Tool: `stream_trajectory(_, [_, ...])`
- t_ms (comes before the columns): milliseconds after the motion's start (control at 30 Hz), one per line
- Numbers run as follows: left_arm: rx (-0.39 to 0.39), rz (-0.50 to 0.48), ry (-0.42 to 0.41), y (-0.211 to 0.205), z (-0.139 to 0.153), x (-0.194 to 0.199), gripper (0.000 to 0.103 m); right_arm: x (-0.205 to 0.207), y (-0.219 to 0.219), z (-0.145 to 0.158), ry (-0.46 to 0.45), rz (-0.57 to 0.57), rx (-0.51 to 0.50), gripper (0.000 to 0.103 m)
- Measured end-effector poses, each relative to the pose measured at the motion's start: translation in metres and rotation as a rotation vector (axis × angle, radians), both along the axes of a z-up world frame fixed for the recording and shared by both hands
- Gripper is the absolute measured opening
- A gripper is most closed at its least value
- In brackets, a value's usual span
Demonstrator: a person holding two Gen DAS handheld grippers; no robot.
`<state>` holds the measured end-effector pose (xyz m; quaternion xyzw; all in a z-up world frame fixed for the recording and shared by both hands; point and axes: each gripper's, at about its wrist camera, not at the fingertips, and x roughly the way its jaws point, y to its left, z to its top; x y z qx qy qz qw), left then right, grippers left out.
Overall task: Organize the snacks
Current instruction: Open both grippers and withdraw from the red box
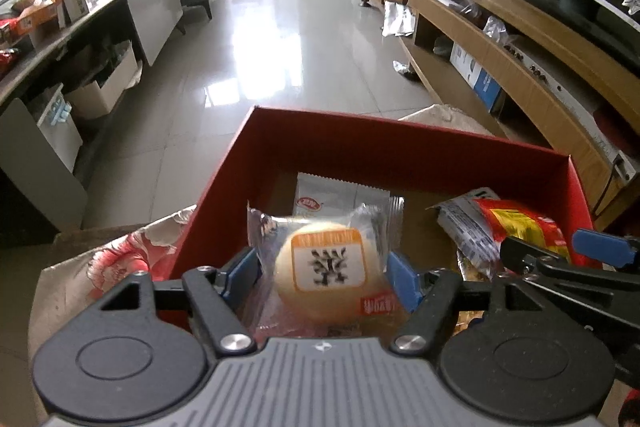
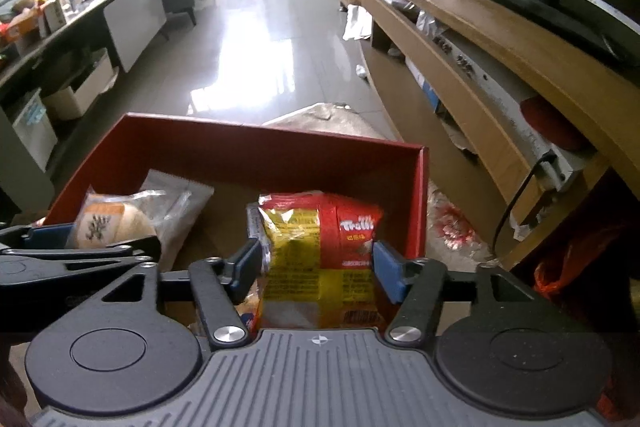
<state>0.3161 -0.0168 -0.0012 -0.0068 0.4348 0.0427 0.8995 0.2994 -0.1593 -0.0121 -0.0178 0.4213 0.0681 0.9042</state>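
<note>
1. I have two grippers over one red box (image 1: 208, 211), side by side.
2. My left gripper (image 1: 322, 269) has its blue pads against both sides of one clear-wrapped round pastry (image 1: 320, 267), so it is clamped on it at about the pastry's width.
3. The pastry's label is orange-edged with a dark character on white; I cannot read it. A small red tag at its lower right is also too blurred.
4. My right gripper (image 2: 316, 263) has its pads pressed to either side of one red and yellow pack (image 2: 320, 247), gripping it.
5. That pack reads "Trolli" in white; the smaller print under it is unreadable.
6. Both held snacks sit above the box's inside, near its front.
7. Lying on the box floor behind the pastry is one grey sachet (image 1: 340, 191) with a red oval logo, text illegible.
8. Beside the red pack is one silver wrapper (image 1: 460, 223) with fine print I cannot read.
9. That makes four snacks I can count.
10. The box rests on a floral cloth (image 1: 120, 259).
</note>
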Motion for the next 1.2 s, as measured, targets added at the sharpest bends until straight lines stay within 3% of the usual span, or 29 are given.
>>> stream_trajectory(333, [-0.005,-0.001,-0.025,0.006,0.012,-0.011,0.076,-0.006,-0.002,0.007,-0.028,-0.002,-0.011,0.077])
stream_trajectory(800, [-0.024,-0.009,-0.047,0.02,0.027,-0.044,0.077,-0.033,0.004,0.02,-0.053,0.015,-0.02,0.077])
stream_trajectory(1200, [-0.049,0.028,0.032,0.06,0.01,-0.08,0.078,-0.075,0.031,0.013,0.009,0.113,-0.041,0.078])
